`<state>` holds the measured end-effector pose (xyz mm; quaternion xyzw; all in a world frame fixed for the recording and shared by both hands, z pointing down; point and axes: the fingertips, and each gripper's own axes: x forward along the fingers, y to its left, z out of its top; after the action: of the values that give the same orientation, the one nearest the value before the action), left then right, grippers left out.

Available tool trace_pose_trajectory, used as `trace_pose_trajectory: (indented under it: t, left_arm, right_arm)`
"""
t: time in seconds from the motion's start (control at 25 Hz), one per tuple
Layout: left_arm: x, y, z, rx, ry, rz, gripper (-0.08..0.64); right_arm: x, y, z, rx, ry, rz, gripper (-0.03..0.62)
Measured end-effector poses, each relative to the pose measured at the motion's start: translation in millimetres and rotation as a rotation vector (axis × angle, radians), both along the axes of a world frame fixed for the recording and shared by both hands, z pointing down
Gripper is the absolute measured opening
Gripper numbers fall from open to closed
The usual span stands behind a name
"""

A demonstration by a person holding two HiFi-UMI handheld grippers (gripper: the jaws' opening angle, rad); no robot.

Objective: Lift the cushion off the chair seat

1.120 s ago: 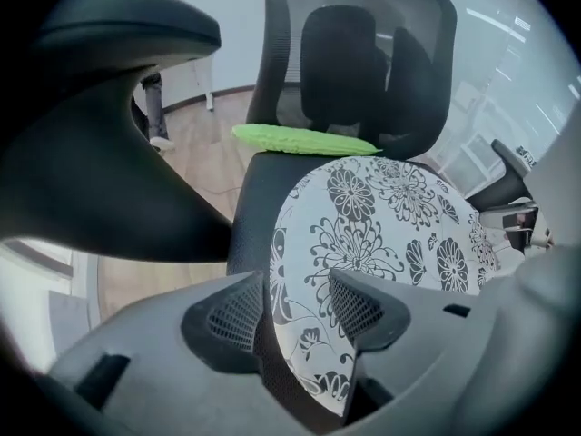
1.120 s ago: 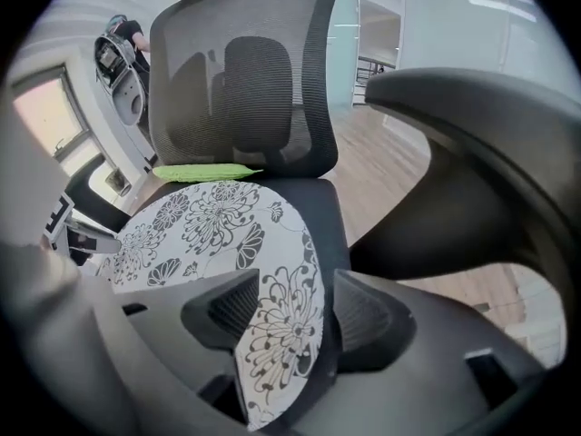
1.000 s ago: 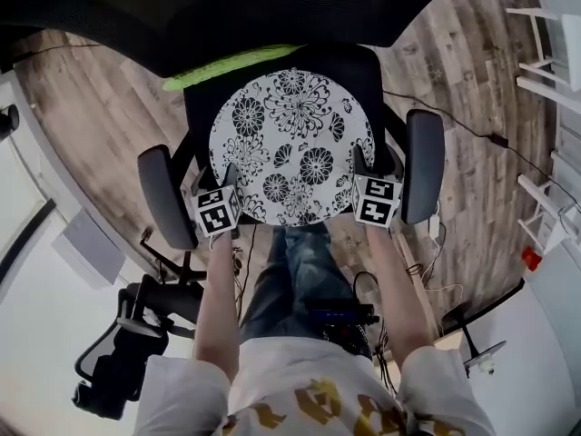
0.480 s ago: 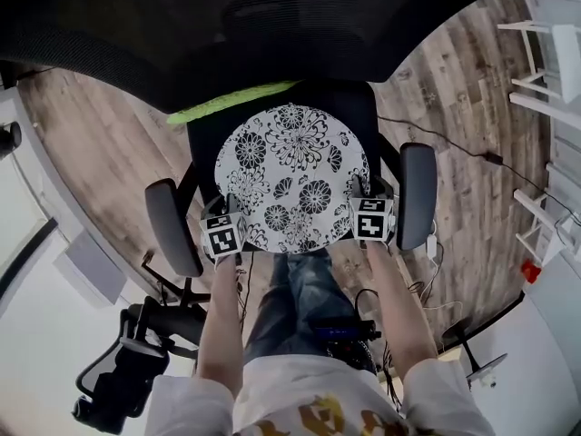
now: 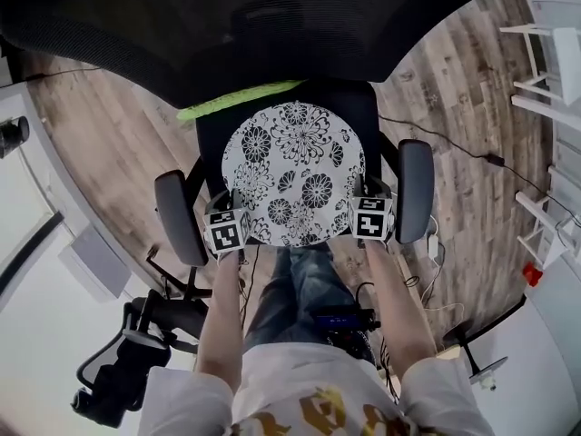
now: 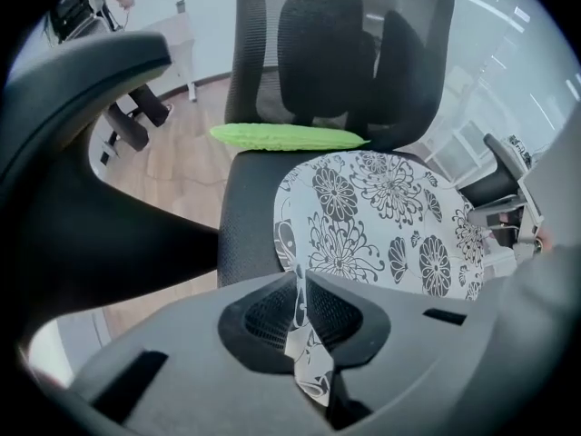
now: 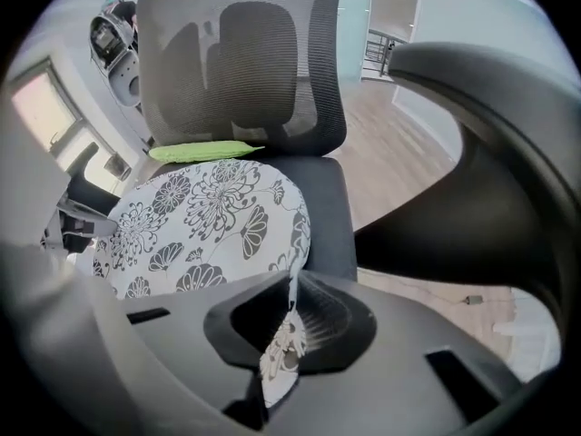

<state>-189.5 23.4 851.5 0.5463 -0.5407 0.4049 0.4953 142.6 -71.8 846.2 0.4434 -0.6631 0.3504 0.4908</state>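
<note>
Presently held: the round white fabric cushion with black flower print (image 5: 292, 173) is pinched at its near edge by both tools. It rests on the black mesh chair seat (image 6: 243, 209), between the two black padded armrests (image 5: 180, 218).
Left gripper (image 6: 298, 305): closed narrow on a fold of the cushion's left front rim; the cloth is seen squeezed between the jaws.
Right gripper (image 7: 290, 314): closed in the same way on the right front rim.
Risk of slipping: only thin edge cloth seems to be caught, so it may be pulled out when the weight is taken.
Risk of catching: the cushion may be dragged against the armrests if it is raised unevenly.
Risk to neighbour: the long green soft roll (image 6: 286, 136) at the seat back lies touching or just beside the far rim, and it could be carried along.
Hidden: the underside of the cushion cannot be seen, nor any tie to the seat.
Cut off: the upper head view is covered by the tall black mesh backrest (image 7: 241, 62), and the chair base is hardly made out.
</note>
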Motion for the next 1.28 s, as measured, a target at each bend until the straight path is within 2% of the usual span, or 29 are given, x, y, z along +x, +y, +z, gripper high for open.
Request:
trace_pose_trajectory:
  t: [0.12,0.24,0.6,0.92,1.12,1.28]
  left_arm:
    - [2.3,7.3,-10.9,-0.016,0.002,-0.009,0.025]
    - [7.8,-4.1,-19.4,0.005,0.013,-0.019,0.025]
    - [11.2,-9.5,-51.5,0.021,0.010,0.020,0.023]
    - [10.4,-18.8,-74.9,0.050,0.008,0.031,0.023]
    - [10.6,-23.8,-92.7,0.063,0.001,0.078,0.025]
    - [6.3,-29.6,-110.3,0.102,0.042,0.017,0.025]
  right_arm:
    - [-1.7,9.9,-10.8,-0.018,-0.018,0.012,0.026]
    - [-4.3,1.3,-20.5,-0.011,-0.056,0.047,0.025]
    - [-14.7,-0.4,-57.6,0.029,-0.056,-0.035,0.026]
    - [-17.7,-6.2,-75.9,0.051,-0.054,-0.055,0.026]
    - [-11.6,-13.9,-93.6,0.069,-0.047,-0.019,0.026]
    - [-12.0,-18.9,-108.5,0.075,-0.056,-0.007,0.026]
